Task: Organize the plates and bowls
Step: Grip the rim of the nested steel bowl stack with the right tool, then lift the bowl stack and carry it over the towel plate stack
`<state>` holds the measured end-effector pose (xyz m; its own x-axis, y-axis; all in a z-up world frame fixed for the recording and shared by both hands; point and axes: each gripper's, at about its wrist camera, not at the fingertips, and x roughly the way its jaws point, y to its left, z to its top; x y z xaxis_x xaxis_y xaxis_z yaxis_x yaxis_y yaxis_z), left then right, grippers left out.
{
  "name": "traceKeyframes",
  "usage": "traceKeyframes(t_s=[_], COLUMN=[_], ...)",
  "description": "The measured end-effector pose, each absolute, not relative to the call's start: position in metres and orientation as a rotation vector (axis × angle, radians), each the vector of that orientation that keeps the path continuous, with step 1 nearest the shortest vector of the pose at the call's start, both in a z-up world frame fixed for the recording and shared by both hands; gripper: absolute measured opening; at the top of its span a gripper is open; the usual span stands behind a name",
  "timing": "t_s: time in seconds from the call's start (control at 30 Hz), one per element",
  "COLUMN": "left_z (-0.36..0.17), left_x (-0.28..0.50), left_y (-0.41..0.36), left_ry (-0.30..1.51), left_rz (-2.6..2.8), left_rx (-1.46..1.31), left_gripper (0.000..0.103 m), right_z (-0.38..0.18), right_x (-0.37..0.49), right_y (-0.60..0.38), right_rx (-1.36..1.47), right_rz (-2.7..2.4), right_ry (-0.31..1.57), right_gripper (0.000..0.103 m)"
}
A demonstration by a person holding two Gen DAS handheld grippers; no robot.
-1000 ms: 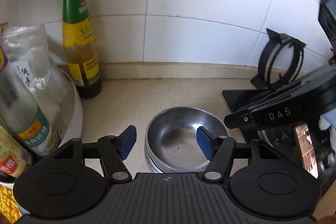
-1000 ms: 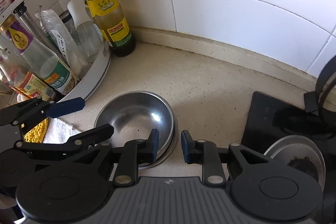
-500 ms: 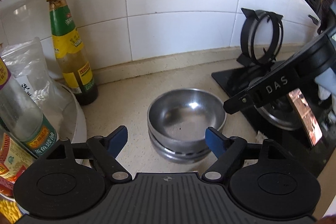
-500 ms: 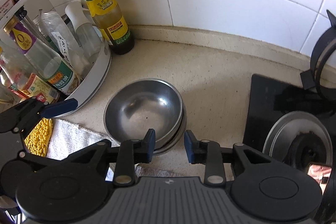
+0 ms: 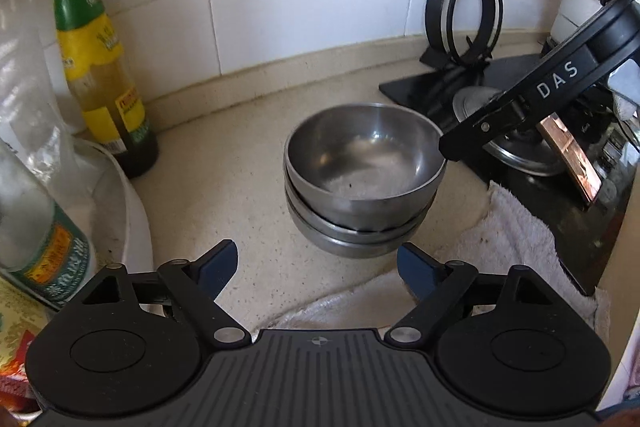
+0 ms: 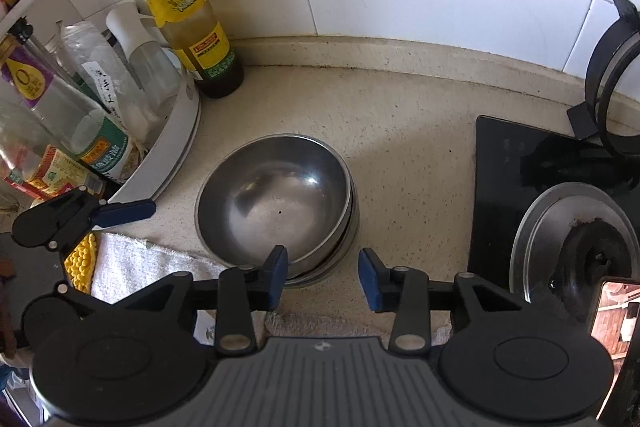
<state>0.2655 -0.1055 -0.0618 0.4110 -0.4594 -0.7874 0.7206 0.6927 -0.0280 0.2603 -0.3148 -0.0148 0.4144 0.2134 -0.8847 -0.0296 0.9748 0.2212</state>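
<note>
A stack of steel bowls (image 5: 362, 175) stands on the beige counter, and it also shows in the right wrist view (image 6: 276, 207). My left gripper (image 5: 316, 269) is open and empty, just in front of the stack. My right gripper (image 6: 323, 279) is open and empty at the stack's near right rim. The right gripper's arm crosses the left wrist view at the right, its tip near the bowl rim. One blue fingertip (image 6: 126, 209) of the left gripper shows in the right wrist view, left of the bowls.
A green-and-yellow sauce bottle (image 6: 188, 23) stands by the tiled wall. A white round rack (image 6: 172, 143) of bottles is at the left. A white towel (image 5: 508, 227) lies at the front. A black stove (image 6: 560, 195) with a burner and pan ring is at the right.
Both grippers have pulled back from the bowls and the left has drawn away toward me. The right gripper's jaws have opened wider.
</note>
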Motion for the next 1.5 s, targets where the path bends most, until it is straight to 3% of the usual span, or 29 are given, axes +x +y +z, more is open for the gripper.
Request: traceKeyframes(t_s=[0.53, 1.07, 1.5], left_z=[-0.095, -0.117, -0.123], left_x=[0.295, 0.309, 0.317], left_y=[-0.130, -0.152, -0.175], left_ry=[0.919, 0.941, 0.938], left_rz=[-0.929, -1.017, -1.045], left_rx=[0.366, 0.380, 0.410], left_gripper=[0.091, 0.102, 0.103], right_z=[-0.032, -0.069, -0.077], right_x=[0.285, 0.306, 0.317], right_y=[-0.326, -0.336, -0.360], right_rx=[0.298, 0.372, 0.410], right_rz=[0.121, 0.131, 0.091], right_ry=[1.150, 1.214, 1.216], right_gripper=[0.062, 0.064, 0.064])
